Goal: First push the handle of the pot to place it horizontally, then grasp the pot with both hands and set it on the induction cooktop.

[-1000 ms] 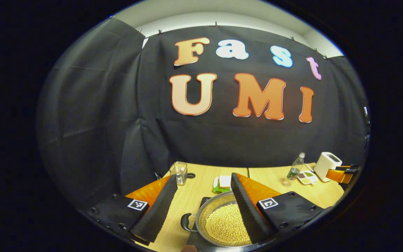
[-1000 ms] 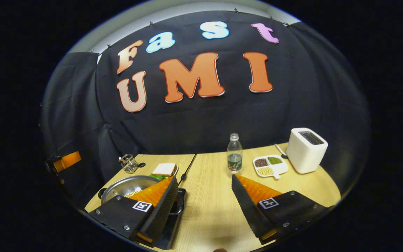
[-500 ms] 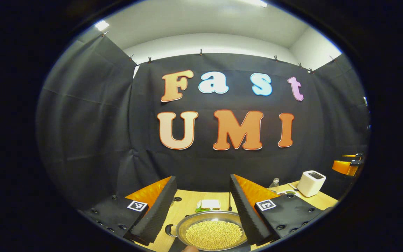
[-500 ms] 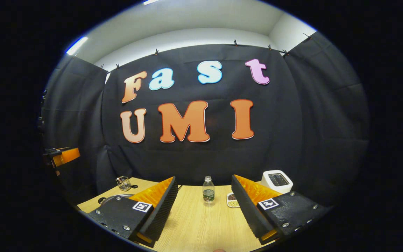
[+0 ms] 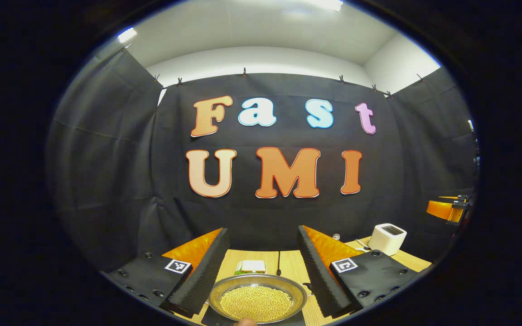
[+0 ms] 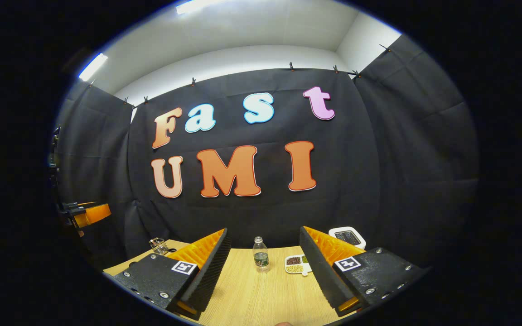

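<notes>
- Left gripper (image 5: 261,265): fingers spread wide, holding nothing, raised above the pot (image 5: 258,299).
- Pot: filled with yellow beans, resting on the dark induction cooktop (image 5: 211,319) on the wooden table (image 5: 288,267).
- Right gripper (image 6: 265,267): fingers wide apart, empty, above bare table near a bottle (image 6: 260,254).

Left gripper view: round steel pot of yellow beans between spread fingers.

The left gripper (image 5: 261,267) stands wide apart above the light wooden table (image 5: 288,267), gripping nothing. The shallow steel pot (image 5: 258,299), filled with pale yellow beans (image 5: 255,303), sits on a flat black induction cooktop (image 5: 211,318). Behind it lies a white sandwich (image 5: 251,266); a white box-shaped toaster (image 5: 389,238) stands far right, with the other gripper (image 5: 447,209) beyond.
</notes>
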Demonstrator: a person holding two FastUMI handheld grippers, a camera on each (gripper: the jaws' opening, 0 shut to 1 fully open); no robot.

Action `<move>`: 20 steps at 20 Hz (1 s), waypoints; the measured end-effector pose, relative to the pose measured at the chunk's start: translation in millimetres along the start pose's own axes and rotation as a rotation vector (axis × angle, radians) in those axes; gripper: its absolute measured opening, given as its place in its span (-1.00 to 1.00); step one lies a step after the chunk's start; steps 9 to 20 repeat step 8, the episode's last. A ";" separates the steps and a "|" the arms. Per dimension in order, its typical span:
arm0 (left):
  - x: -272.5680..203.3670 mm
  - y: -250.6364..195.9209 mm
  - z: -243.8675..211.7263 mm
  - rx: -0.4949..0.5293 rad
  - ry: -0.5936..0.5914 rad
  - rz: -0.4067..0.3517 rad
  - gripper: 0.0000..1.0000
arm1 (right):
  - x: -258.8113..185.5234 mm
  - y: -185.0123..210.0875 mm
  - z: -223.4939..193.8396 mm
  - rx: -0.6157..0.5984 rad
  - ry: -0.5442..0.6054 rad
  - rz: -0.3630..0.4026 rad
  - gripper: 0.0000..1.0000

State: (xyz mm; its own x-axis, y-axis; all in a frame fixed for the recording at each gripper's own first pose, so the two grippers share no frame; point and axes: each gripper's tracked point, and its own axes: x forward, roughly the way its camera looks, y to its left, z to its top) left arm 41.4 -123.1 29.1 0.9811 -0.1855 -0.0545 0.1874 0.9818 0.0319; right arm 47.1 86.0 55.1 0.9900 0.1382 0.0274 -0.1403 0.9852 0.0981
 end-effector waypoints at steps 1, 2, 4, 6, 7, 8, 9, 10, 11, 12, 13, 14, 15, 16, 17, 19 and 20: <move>-0.7 -3.5 1.6 0.002 -0.001 -0.007 0.94 | -0.3 -1.8 -0.2 -0.004 -0.001 -0.001 0.89; -0.3 -5.3 -0.1 0.002 0.001 -0.012 0.94 | -0.4 -2.0 0.7 -0.006 -0.003 -0.001 0.89; -0.3 -8.6 -0.5 -0.002 0.009 -0.021 0.94 | -0.2 -2.0 1.4 -0.008 -0.005 0.002 0.89; -0.1 -6.4 0.5 0.000 0.012 -0.018 0.94 | -0.8 -0.2 3.0 -0.007 -0.008 0.009 0.89; -0.2 -4.5 1.6 0.005 0.011 -0.014 0.94 | -0.9 0.2 4.4 -0.006 -0.009 0.013 0.89; 0.0 -3.7 2.2 0.008 0.008 -0.010 0.94 | -1.3 1.5 5.8 -0.005 -0.011 0.014 0.89; 0.0 -3.7 2.2 0.008 0.008 -0.010 0.94 | -1.3 1.5 5.8 -0.005 -0.011 0.014 0.89; 0.0 -3.7 2.2 0.008 0.008 -0.010 0.94 | -1.3 1.5 5.8 -0.005 -0.011 0.014 0.89; 0.0 -3.7 2.2 0.008 0.008 -0.010 0.94 | -1.3 1.5 5.8 -0.005 -0.011 0.014 0.89; 0.0 -3.7 2.2 0.008 0.008 -0.010 0.94 | -1.3 1.5 5.8 -0.005 -0.011 0.014 0.89; 0.0 -3.7 2.2 0.008 0.008 -0.010 0.94 | -1.3 1.5 5.8 -0.005 -0.011 0.014 0.89; 0.0 -3.7 2.2 0.008 0.008 -0.010 0.94 | -1.3 1.5 5.8 -0.005 -0.011 0.014 0.89; 0.0 -3.7 2.2 0.008 0.008 -0.010 0.94 | -1.3 1.5 5.8 -0.005 -0.011 0.014 0.89; 0.0 -3.7 2.2 0.008 0.008 -0.010 0.94 | -1.3 1.5 5.8 -0.005 -0.011 0.014 0.89; 0.0 -3.7 2.2 0.008 0.008 -0.010 0.94 | -1.3 1.5 5.8 -0.005 -0.011 0.014 0.89; 0.0 -3.7 2.2 0.008 0.008 -0.010 0.94 | -1.3 1.5 5.8 -0.005 -0.011 0.014 0.89; 0.0 -3.7 2.2 0.008 0.008 -0.010 0.94 | -1.3 1.5 5.8 -0.005 -0.011 0.014 0.89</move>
